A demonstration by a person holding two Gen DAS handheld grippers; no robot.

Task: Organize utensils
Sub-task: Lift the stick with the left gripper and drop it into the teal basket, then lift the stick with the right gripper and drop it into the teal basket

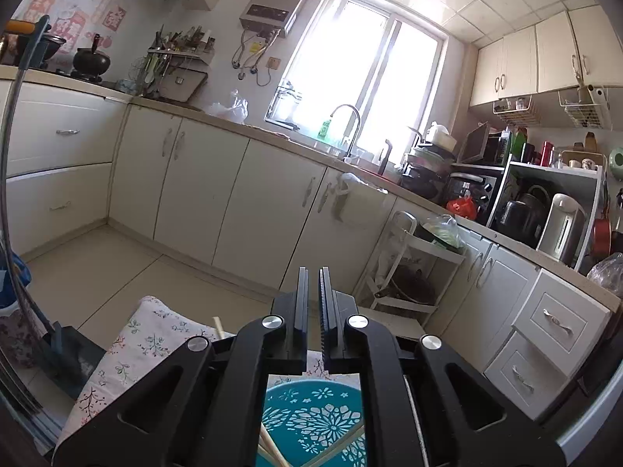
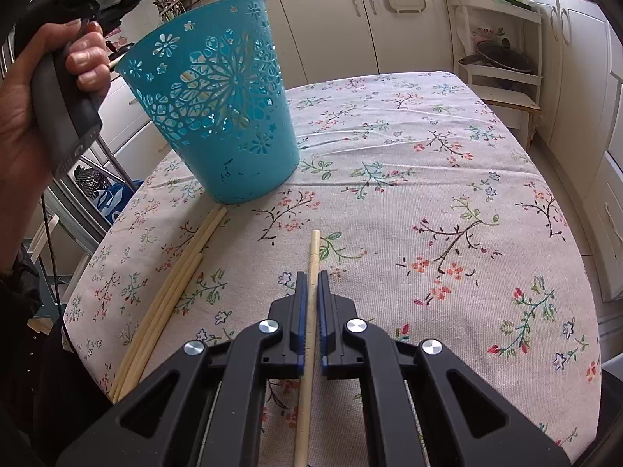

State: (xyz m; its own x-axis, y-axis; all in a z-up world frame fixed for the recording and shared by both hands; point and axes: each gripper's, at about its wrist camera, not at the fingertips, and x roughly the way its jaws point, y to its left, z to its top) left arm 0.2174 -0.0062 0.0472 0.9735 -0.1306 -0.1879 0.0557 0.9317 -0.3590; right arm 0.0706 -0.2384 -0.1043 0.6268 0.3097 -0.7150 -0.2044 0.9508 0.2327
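Leftmost in the right wrist view, a person's left hand (image 2: 58, 89) gripped the grey handle of the left gripper, up and to the left of the right gripper (image 2: 310, 278). Just beside that hand, the teal perforated basket (image 2: 218, 105) stood tilted on the floral tablecloth (image 2: 447, 179), its base resting ahead and to the left of the right gripper's fingertips and its rim leaning toward the hand. One chopstick tip (image 2: 114, 63) poked out past the rim near the person's fingers. Below the basket, a bundle of loose bamboo chopsticks (image 2: 171, 292) lay on the cloth, left of the right gripper, one end nearly touching the basket's base. Centrally, the right gripper was clenched on a single chopstick (image 2: 313, 249), which ran between its pads and stuck out ahead of the fingertips. To the right, the cloth was bare, with white kitchen cabinets (image 2: 576, 78) beyond the table edge.

From the left wrist view, the left gripper (image 1: 314, 272) pointed out across the kitchen with its jaws pressed together, nothing visible between the tips. Directly beneath its body the basket (image 1: 311, 420) showed, with chopsticks (image 1: 272, 451) inside it at the lower left. Whether the gripper was touching the basket could not be told.
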